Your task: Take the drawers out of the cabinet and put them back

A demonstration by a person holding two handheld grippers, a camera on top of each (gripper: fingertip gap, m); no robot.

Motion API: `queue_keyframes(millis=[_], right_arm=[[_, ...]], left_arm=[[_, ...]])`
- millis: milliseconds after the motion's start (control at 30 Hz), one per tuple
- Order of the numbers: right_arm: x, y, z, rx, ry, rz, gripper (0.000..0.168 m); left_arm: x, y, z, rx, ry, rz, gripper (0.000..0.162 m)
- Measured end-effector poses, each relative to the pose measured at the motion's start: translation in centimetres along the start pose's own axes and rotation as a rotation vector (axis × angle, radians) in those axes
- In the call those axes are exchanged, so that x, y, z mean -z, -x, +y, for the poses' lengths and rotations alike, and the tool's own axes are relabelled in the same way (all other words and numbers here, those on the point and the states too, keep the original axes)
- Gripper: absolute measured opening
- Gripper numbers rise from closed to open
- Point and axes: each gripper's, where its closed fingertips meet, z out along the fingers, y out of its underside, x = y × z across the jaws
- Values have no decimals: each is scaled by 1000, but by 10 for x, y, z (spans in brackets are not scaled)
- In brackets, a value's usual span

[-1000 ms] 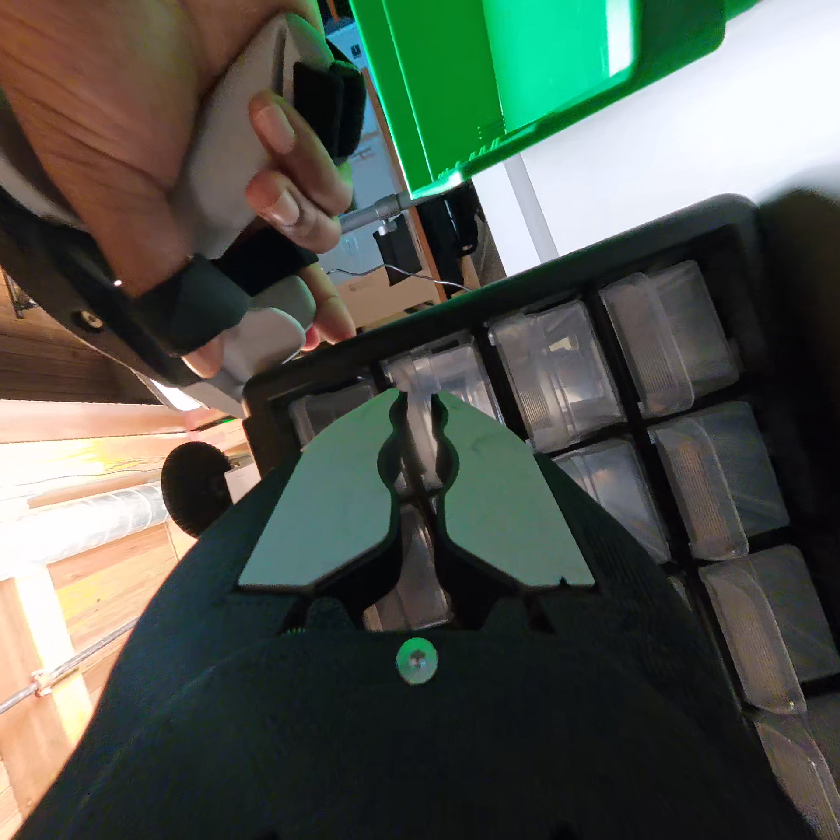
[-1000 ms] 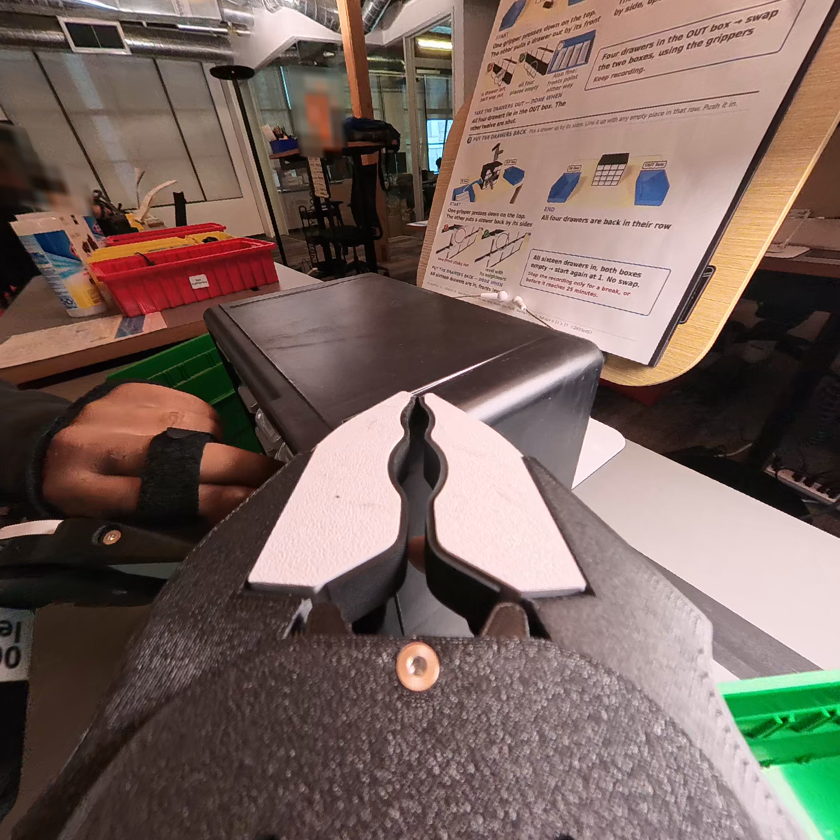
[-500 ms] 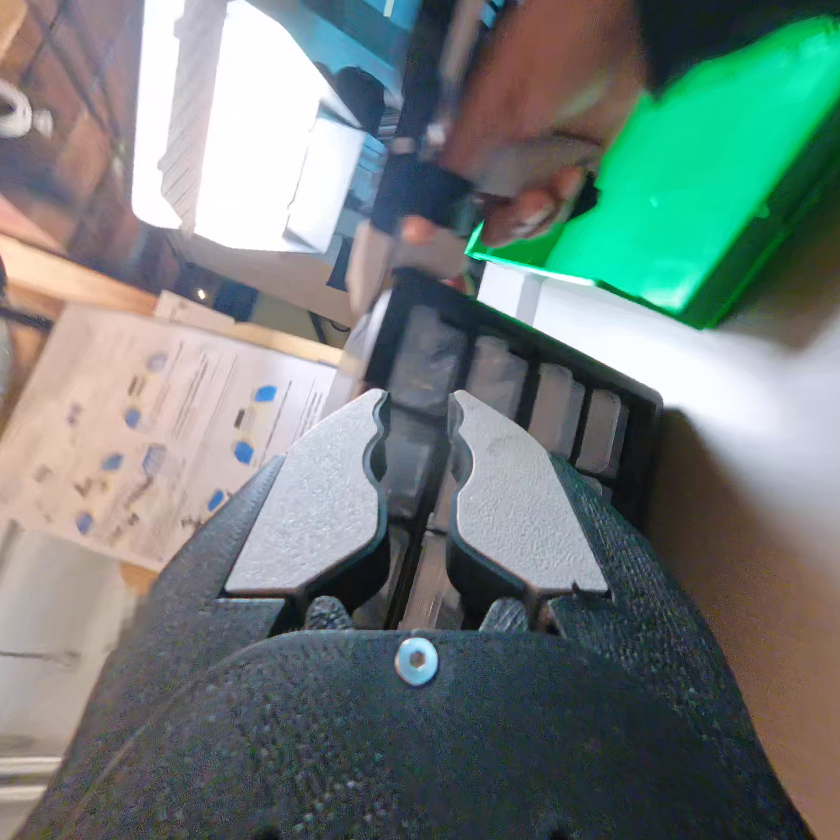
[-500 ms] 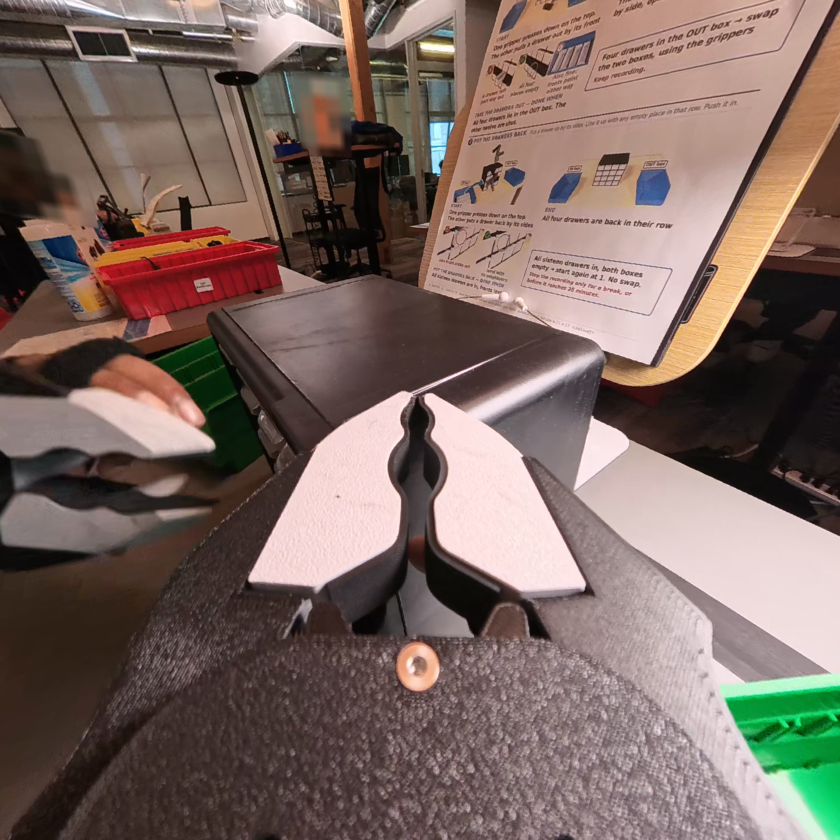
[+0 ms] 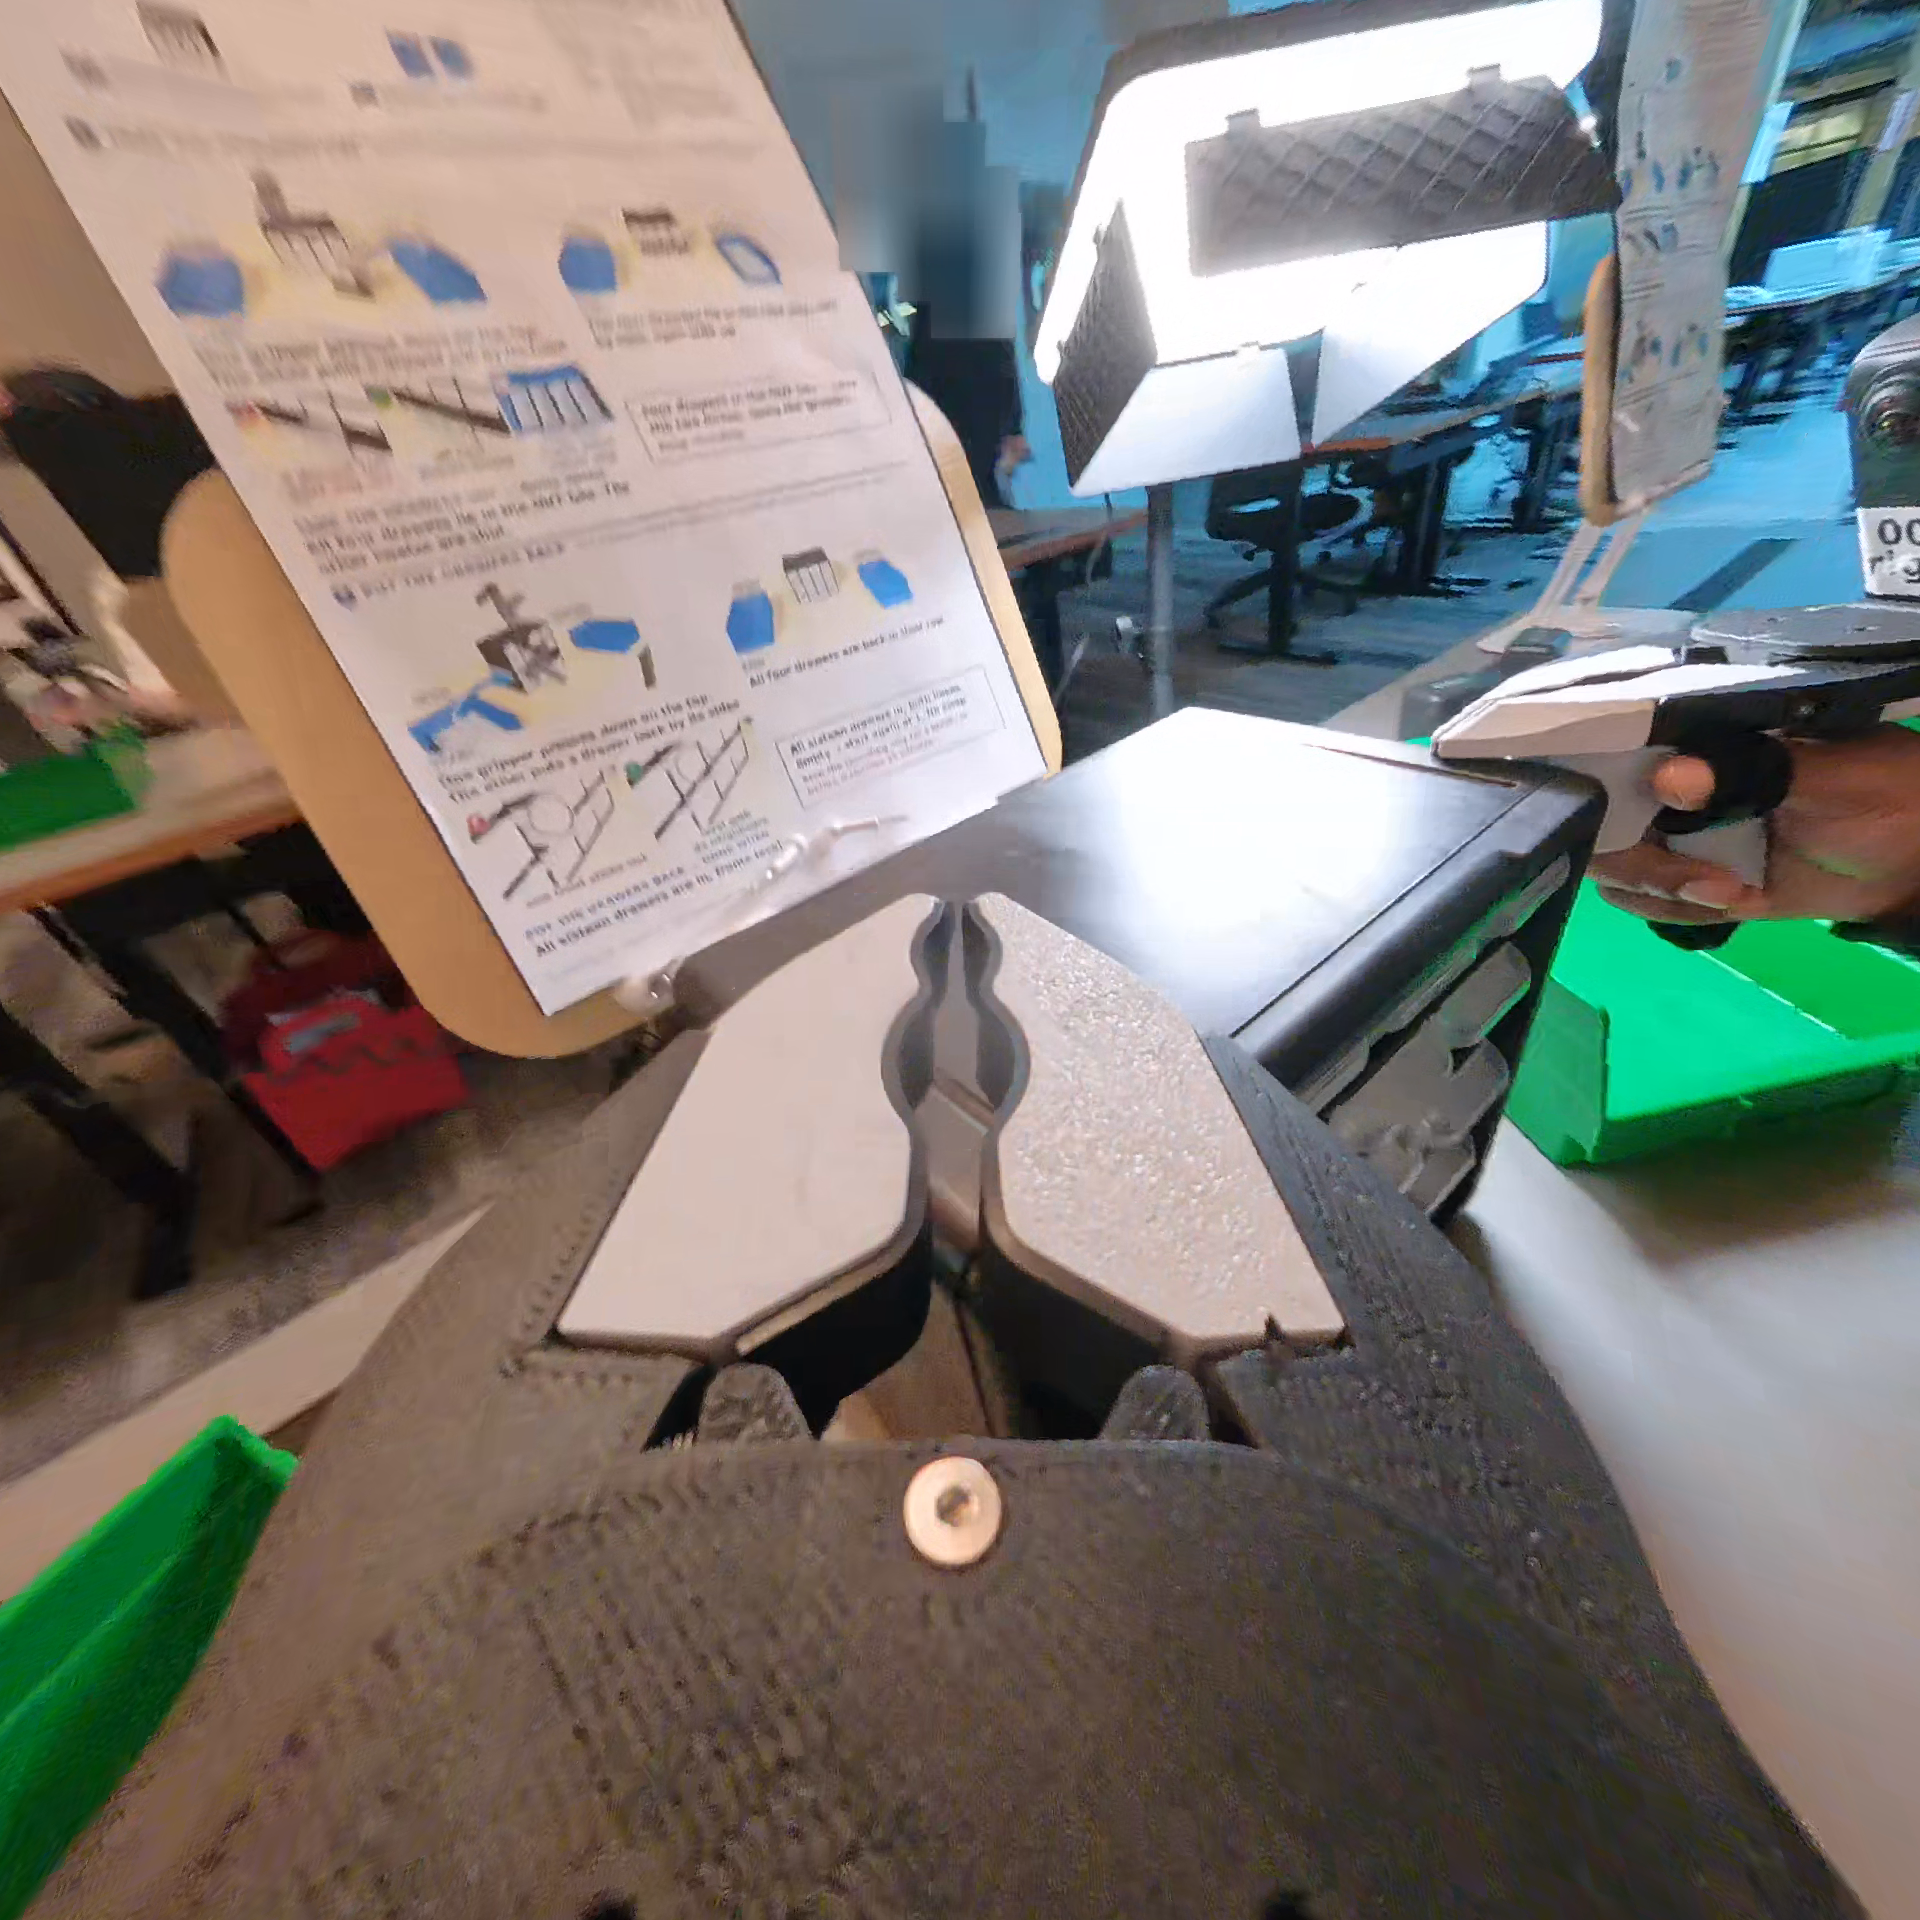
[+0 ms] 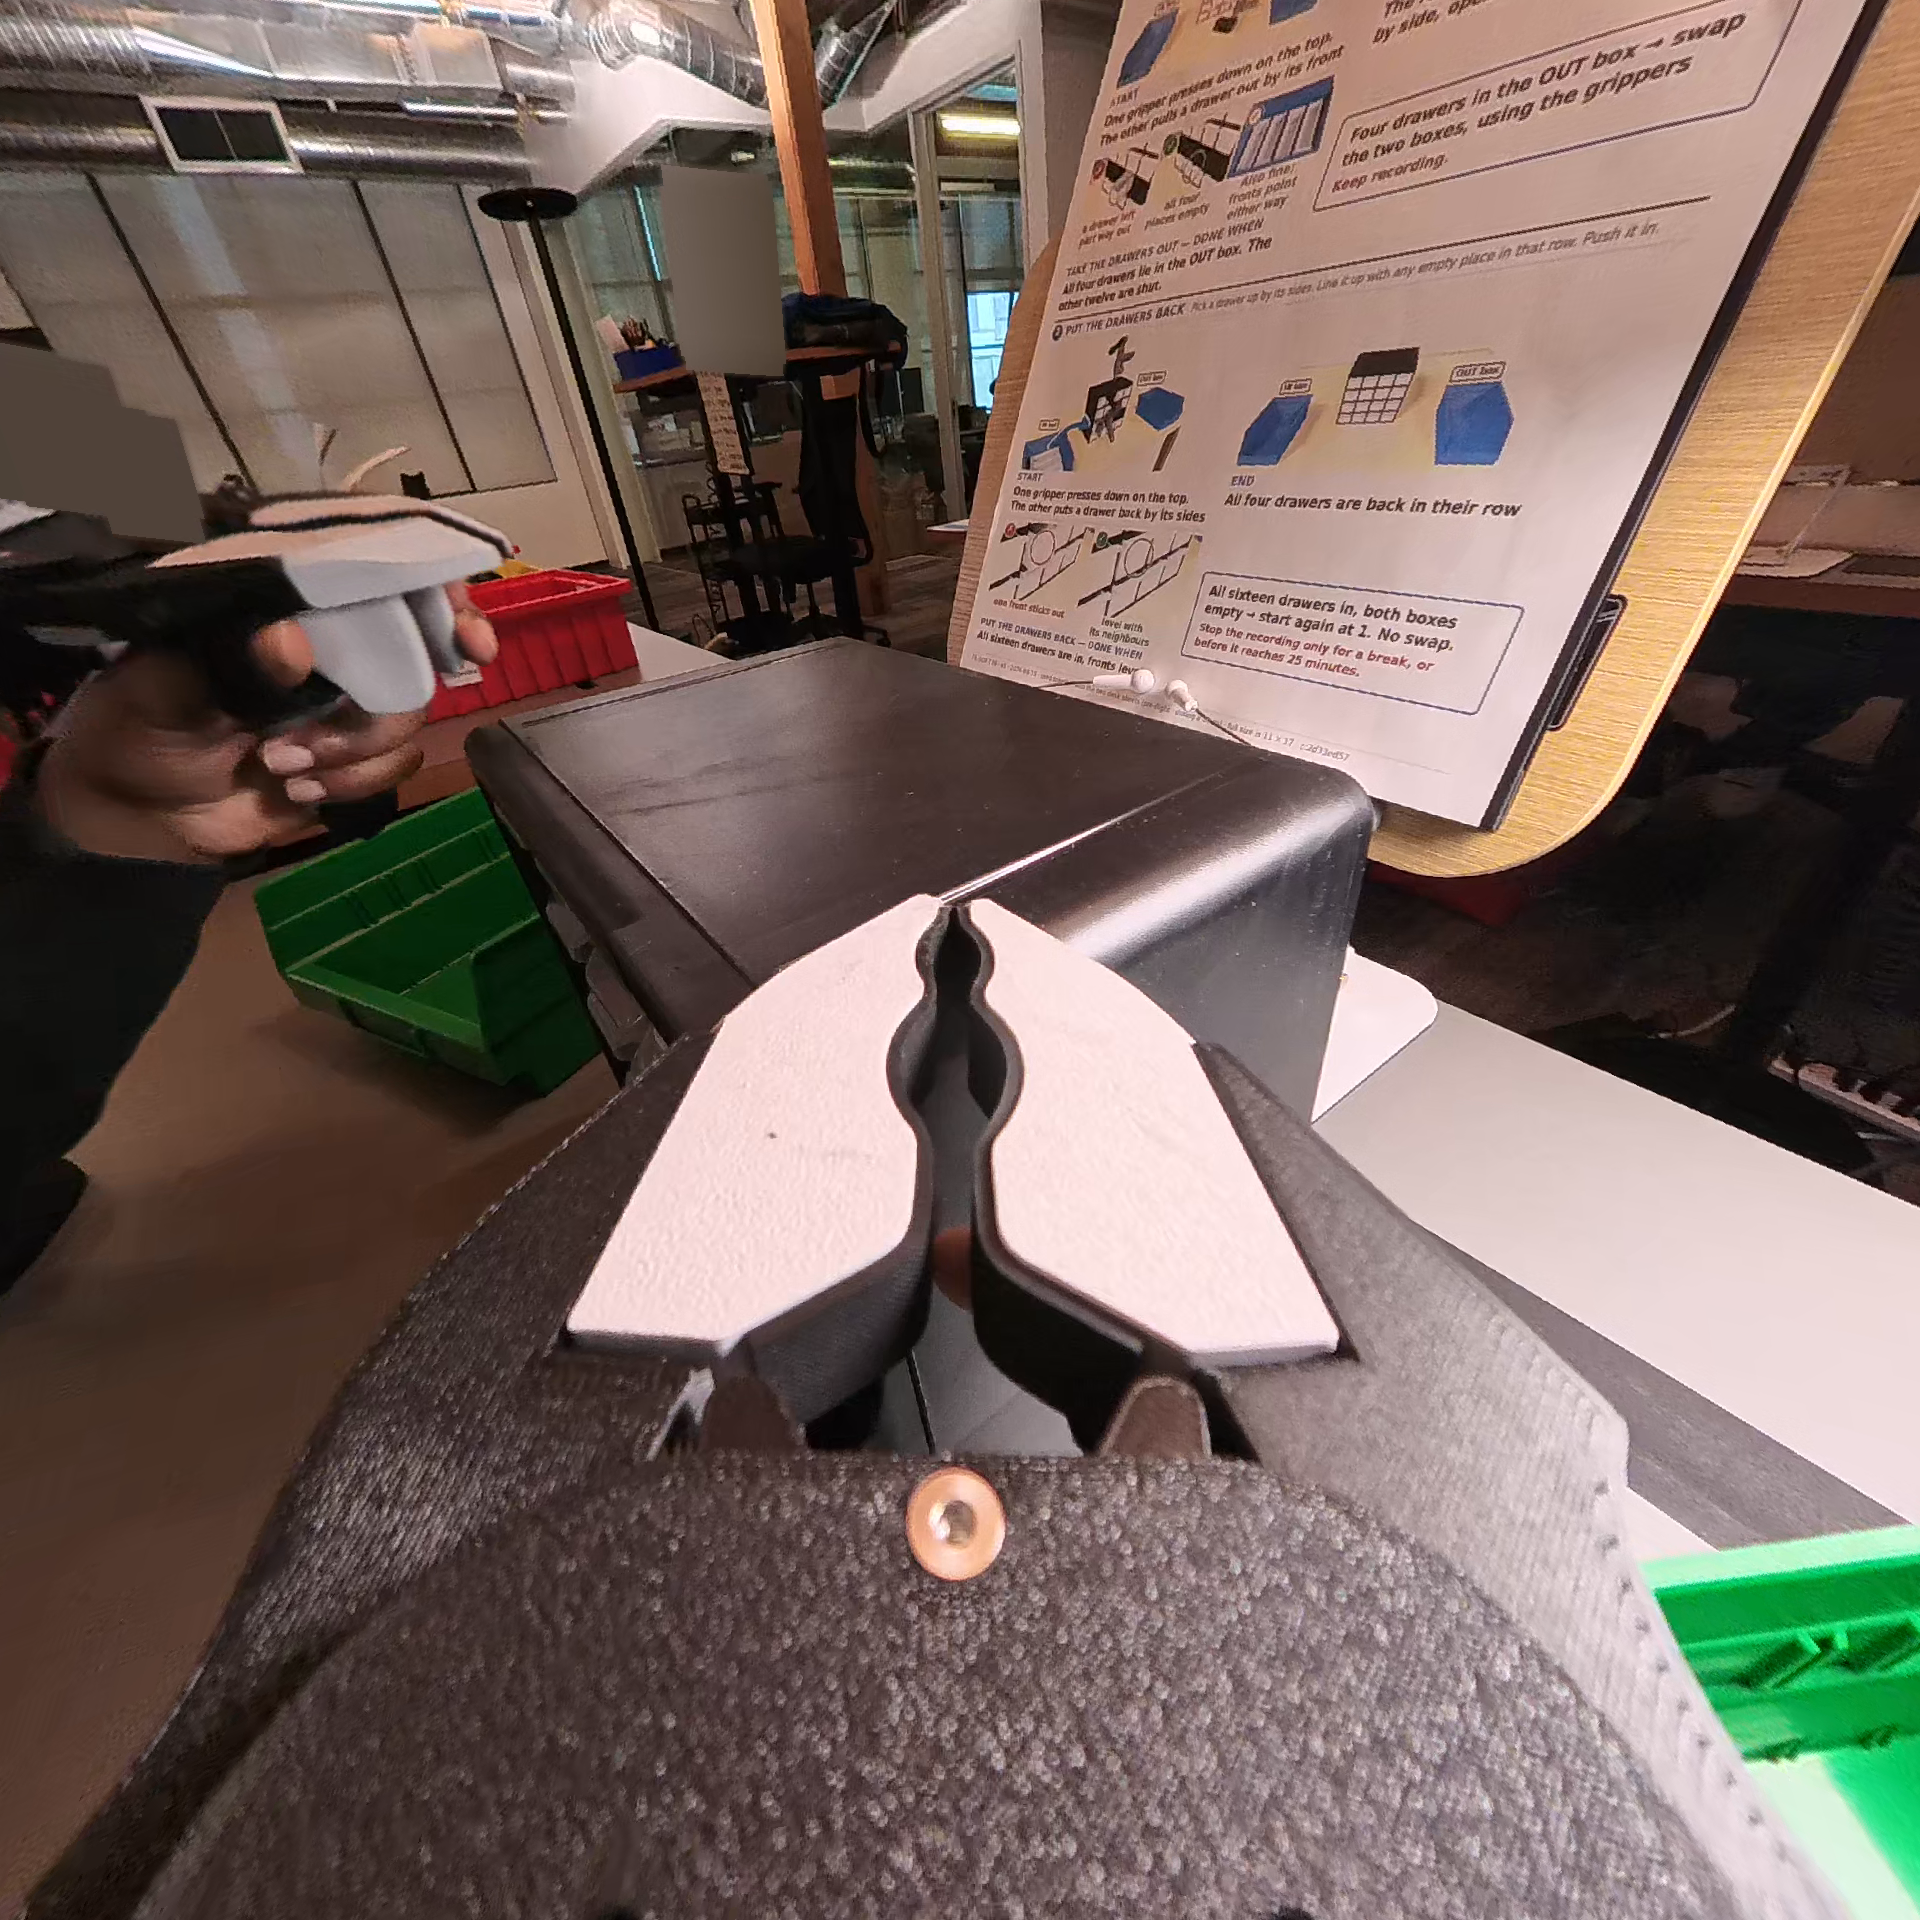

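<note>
The black drawer cabinet (image 5: 1247, 831) stands on the table, its clear drawers (image 5: 1434, 1049) all pushed in on the front face. My left gripper (image 5: 954, 920) is shut and empty, held in the air to the left of the cabinet and pointing across its top. It also shows at the left of the right wrist view (image 6: 473, 551), in a hand. My right gripper (image 6: 954, 914) is shut and empty at the right end of the cabinet top (image 6: 883, 790). In the left wrist view its fingertips (image 5: 1455, 740) lie on the cabinet's top corner.
A green bin (image 6: 416, 956) sits on the table left of the cabinet, another green bin (image 6: 1818, 1662) on its right. An instruction board (image 6: 1351, 416) leans behind the cabinet. A red bin (image 6: 551, 634) stands on a farther table. A bright light panel (image 5: 1299, 260) hangs behind.
My left gripper left the drawer front it was shut on, opened slightly, swung up and away to the cabinet's left, and has shut again. The right gripper has stayed put.
</note>
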Motion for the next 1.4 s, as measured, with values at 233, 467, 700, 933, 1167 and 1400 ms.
queue_keyframes(millis=[233, 467, 700, 933, 1167, 1400], right_arm=[[-1, -1, 0, 6, 5, 21, 0], [-1, -2, 0, 25, 17, 45, 0], [3, 12, -26, 231, 31, 185, 1], [-21, 123, -55, 521, -13, 109, 4], [-106, 175, 98, 735, 432, -47, 15], [-132, 157, 127, 1096, 387, 205, 21]], left_arm=[[-13, 16, 27, 167, 77, 180, 0], [-15, 15, 50, 167, 154, 255, 0], [-14, 16, 54, 166, 154, 247, 0], [-14, 17, 55, 85, 173, 189, 0], [-14, 20, 55, 33, 181, 110, 0], [-14, 21, 55, 5, 191, 90, 0]])
